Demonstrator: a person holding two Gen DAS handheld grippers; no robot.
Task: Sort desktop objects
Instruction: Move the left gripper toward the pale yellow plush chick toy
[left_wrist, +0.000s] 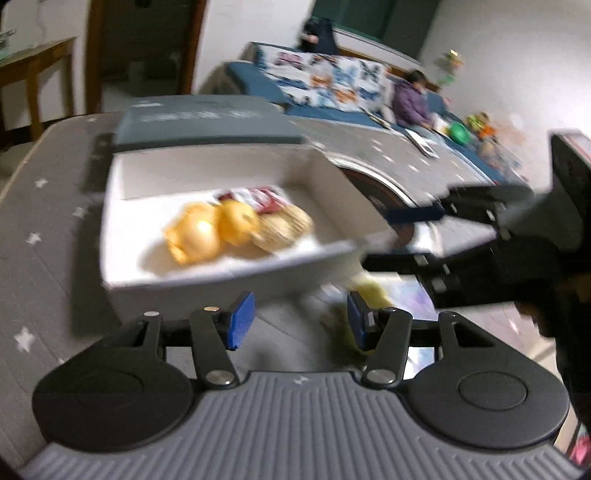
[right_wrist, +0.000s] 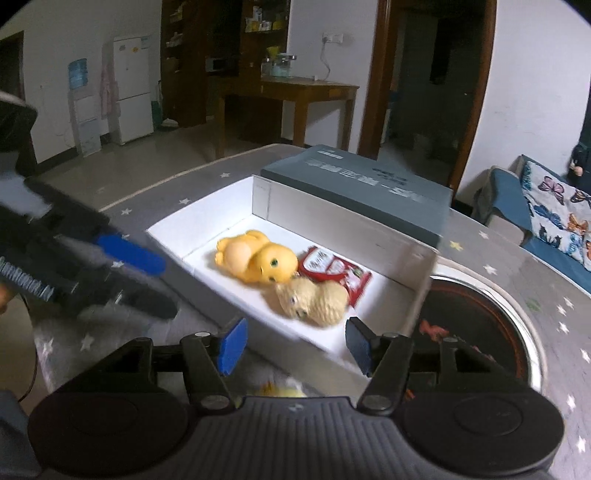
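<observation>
A white open box sits on the grey star-patterned table. It holds a yellow duck toy, a beige plush toy and a red snack packet. The box and its blurred contents also show in the left wrist view. My left gripper is open and empty just in front of the box, with a blurred yellow-green item by its right finger. My right gripper is open and empty at the box's near wall. A yellow item lies partly hidden under it.
A dark grey lid lies behind the box. A round dark inset with a white rim is on the table to the right. A blue sofa with a person stands beyond the table. A wooden desk stands across the room.
</observation>
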